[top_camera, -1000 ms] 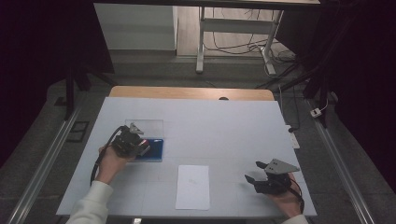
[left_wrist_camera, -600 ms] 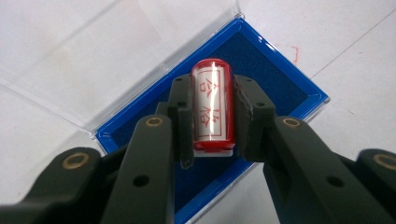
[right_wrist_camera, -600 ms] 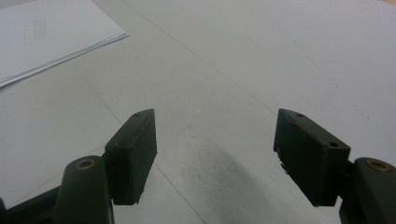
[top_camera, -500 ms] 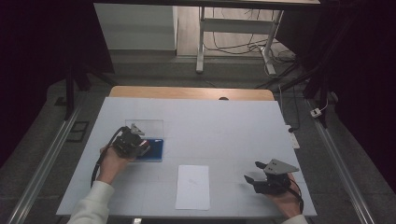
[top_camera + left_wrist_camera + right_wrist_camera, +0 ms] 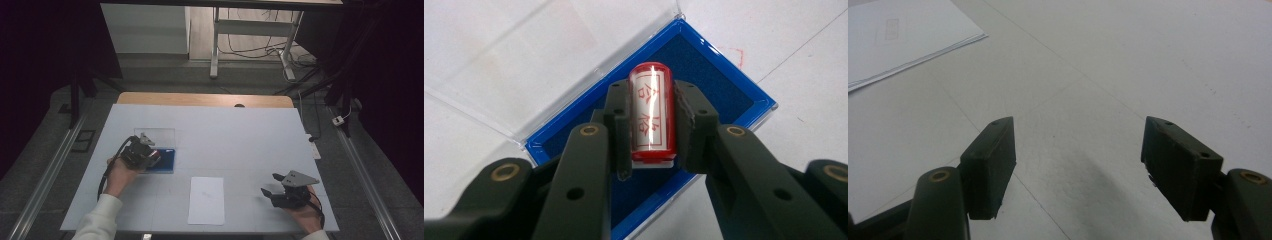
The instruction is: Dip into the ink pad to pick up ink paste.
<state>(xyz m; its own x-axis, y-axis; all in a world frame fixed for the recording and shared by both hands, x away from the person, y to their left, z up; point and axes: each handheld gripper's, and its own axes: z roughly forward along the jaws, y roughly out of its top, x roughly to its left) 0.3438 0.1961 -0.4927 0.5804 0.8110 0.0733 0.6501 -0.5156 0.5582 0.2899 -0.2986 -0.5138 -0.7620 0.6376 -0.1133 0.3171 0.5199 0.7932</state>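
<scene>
- Red stamp (image 5: 651, 115): small, light, rigid cylinder with a glossy shell, likely slippery; best gripped across the mid-barrel, clear of the inked face.
- Sits over the blue ink pad (image 5: 724, 95), at the left of the table (image 5: 250, 135), clear lid (image 5: 524, 65) folded open on the far side.
- Left gripper (image 5: 651, 125): jaws pinching the stamp by its 2 sides, pads flat against the barrel; whether the face touches the pad cannot be told.
- Right gripper (image 5: 1078, 167): jaws spread wide, nothing between them, hovering at the near right, beside the white sheet (image 5: 206, 200).
- Sheet thin, limp, prone to sliding under stamping.
</scene>
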